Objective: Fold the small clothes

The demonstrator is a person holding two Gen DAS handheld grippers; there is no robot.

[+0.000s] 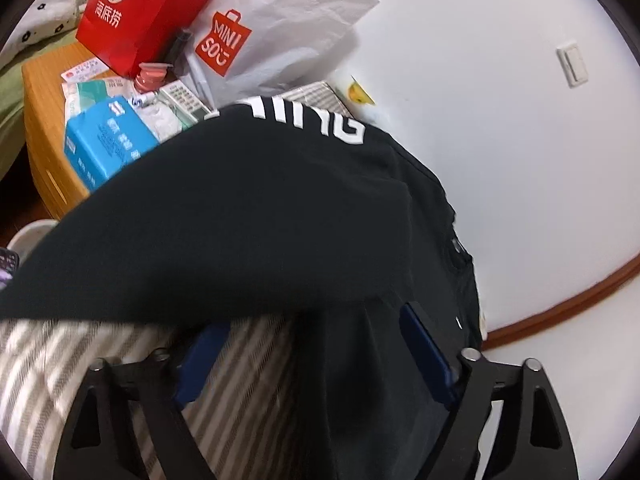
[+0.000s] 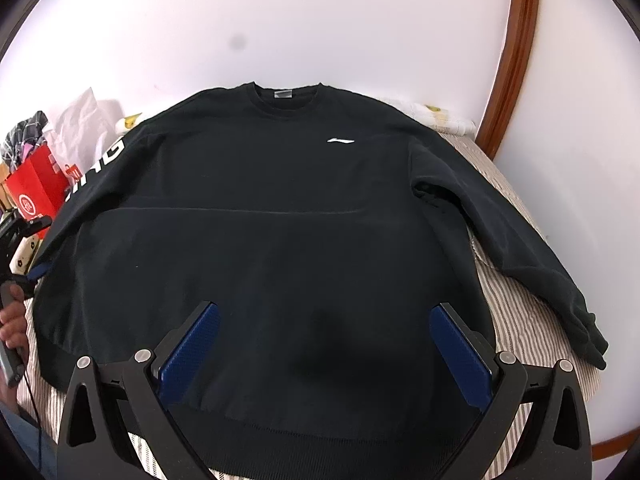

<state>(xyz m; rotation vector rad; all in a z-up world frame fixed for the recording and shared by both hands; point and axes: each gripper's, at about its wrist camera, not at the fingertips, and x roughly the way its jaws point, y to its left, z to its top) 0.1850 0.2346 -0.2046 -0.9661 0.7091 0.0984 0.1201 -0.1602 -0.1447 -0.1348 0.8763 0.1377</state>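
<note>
A black long-sleeved sweatshirt (image 2: 256, 208) lies spread flat, front up, on a striped bed sheet (image 2: 520, 320), with a small white logo (image 2: 341, 141) on its chest and white letters (image 1: 344, 128) down one sleeve. My right gripper (image 2: 328, 320) hovers open over the lower body of the sweatshirt, nothing between its blue pads. My left gripper (image 1: 312, 318) stands open at that lettered sleeve; black cloth lies between its fingers and over the left pad's tip, unpinched. In the right wrist view one blue fingertip (image 2: 40, 269) of it shows at the sleeve's edge.
A wooden bedside table (image 1: 44, 128) beyond the sleeve carries a red paper bag (image 1: 140, 8), a white shopping bag (image 1: 280, 28), a blue tissue pack (image 1: 108, 140) and a remote (image 1: 186, 100). A white wall (image 1: 500, 160) with wooden trim (image 2: 516, 60) bounds the bed. A hand (image 2: 14, 320) shows at left.
</note>
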